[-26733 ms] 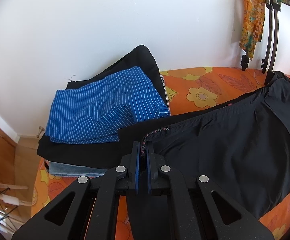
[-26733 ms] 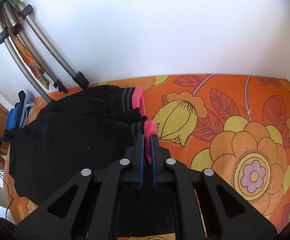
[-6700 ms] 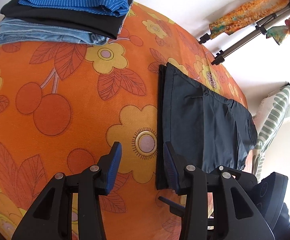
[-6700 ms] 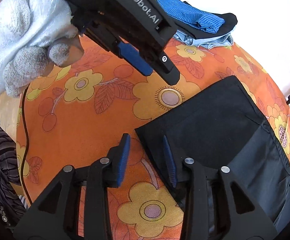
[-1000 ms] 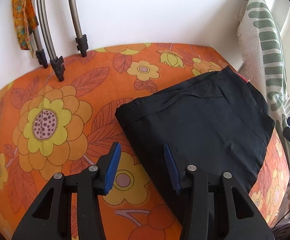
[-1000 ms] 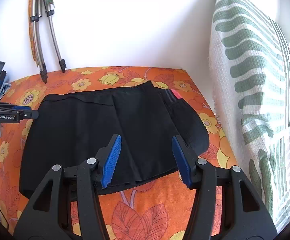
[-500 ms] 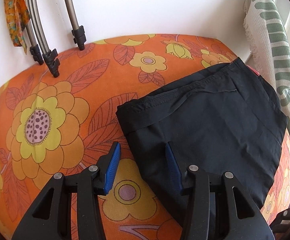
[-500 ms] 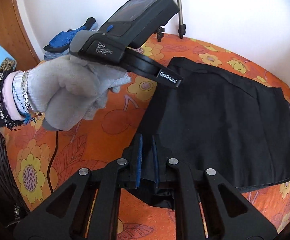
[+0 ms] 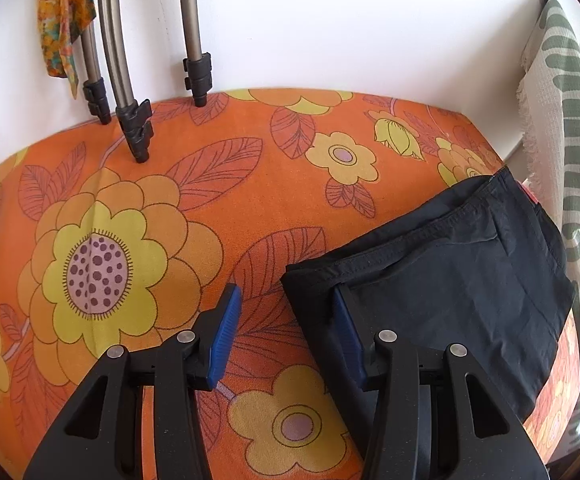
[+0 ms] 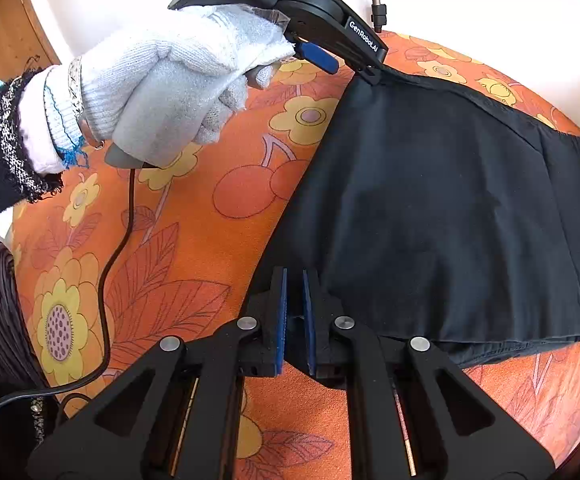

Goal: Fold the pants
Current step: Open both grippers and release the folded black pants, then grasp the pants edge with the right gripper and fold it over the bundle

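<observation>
The black pants lie folded into a flat rectangle on the orange flowered bedspread. My left gripper is open at their far left corner. Its right finger rests on the fabric, its left finger is over the bedspread, and the pants' edge lies between them. In the right wrist view a white-gloved hand holds the left gripper at that far corner. My right gripper is shut on the near left corner of the pants, with dark fabric pinched between its blue pads.
Metal stand legs and a hanging patterned cloth are at the wall, back left. A green-striped white cushion stands against the pants' right side. A black cable trails from the gloved hand across the bedspread.
My right gripper swung from the cushion side round to the pants' near left corner and shut on it. My left gripper sank closer, so the pants' edge now lies between its fingers.
</observation>
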Available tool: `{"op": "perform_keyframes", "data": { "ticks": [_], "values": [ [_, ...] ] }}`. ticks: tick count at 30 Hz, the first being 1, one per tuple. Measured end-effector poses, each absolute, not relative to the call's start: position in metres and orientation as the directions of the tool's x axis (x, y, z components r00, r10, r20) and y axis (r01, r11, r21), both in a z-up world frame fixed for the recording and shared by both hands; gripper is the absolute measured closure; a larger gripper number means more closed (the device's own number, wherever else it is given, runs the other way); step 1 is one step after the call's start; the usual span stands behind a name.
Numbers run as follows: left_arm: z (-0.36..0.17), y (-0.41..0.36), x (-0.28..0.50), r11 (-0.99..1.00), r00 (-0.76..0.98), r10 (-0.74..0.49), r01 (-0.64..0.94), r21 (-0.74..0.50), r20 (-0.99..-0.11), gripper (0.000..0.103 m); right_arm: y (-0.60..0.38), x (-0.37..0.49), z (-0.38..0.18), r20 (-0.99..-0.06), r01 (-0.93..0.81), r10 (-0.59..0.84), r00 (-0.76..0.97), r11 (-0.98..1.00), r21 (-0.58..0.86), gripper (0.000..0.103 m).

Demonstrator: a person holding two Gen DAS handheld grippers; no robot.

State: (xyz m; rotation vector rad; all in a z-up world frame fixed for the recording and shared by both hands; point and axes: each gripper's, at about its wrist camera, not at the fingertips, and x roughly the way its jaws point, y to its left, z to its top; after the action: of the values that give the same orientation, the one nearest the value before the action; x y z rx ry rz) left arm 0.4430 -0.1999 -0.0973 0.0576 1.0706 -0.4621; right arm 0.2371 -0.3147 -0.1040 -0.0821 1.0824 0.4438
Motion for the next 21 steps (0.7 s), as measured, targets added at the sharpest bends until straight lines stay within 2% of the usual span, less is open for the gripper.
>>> {"op": "perform_keyframes", "data": {
  "ticks": [2,4,10,13,16,18,20,21],
  "values": [
    [-0.096,-0.195,0.439,0.895,0.363,-0.375,0.38,-0.232,-0.853,0.055,-0.313,0.232,-0.097,-0.865,-0.394,0.304,0.398,0.909,0.137,0.068],
    [-0.099,-0.191,0.436,0.886,0.328,-0.406,0.371,-0.279,-0.853,0.053,-0.303,0.225,-0.093,-0.862,-0.418,0.273,0.426,0.905,0.08,0.058],
    [-0.102,-0.19,0.43,0.877,0.302,-0.437,0.355,-0.325,-0.847,0.052,-0.269,0.218,-0.101,-0.869,-0.481,0.144,0.474,0.869,-0.119,0.058],
    [-0.103,-0.192,0.43,0.874,0.299,-0.439,0.361,-0.325,-0.847,0.052,-0.264,0.218,-0.109,-0.876,-0.492,0.115,0.469,0.858,-0.151,0.058],
    [-0.103,-0.193,0.431,0.871,0.298,-0.447,0.359,-0.335,-0.843,0.052,-0.269,0.222,-0.11,-0.881,-0.476,0.136,0.453,0.872,-0.11,0.058],
    [-0.103,-0.193,0.432,0.868,0.292,-0.455,0.357,-0.345,-0.841,0.052,-0.271,0.224,-0.11,-0.882,-0.466,0.143,0.449,0.88,-0.095,0.061],
    [-0.103,-0.193,0.434,0.867,0.288,-0.461,0.35,-0.356,-0.839,0.052,-0.273,0.226,-0.11,-0.881,-0.457,0.127,0.456,0.883,-0.109,0.075],
    [-0.103,-0.193,0.434,0.865,0.286,-0.464,0.348,-0.36,-0.838,0.052,-0.276,0.228,-0.11,-0.882,-0.45,0.126,0.454,0.887,-0.105,0.076]
  ]
}}
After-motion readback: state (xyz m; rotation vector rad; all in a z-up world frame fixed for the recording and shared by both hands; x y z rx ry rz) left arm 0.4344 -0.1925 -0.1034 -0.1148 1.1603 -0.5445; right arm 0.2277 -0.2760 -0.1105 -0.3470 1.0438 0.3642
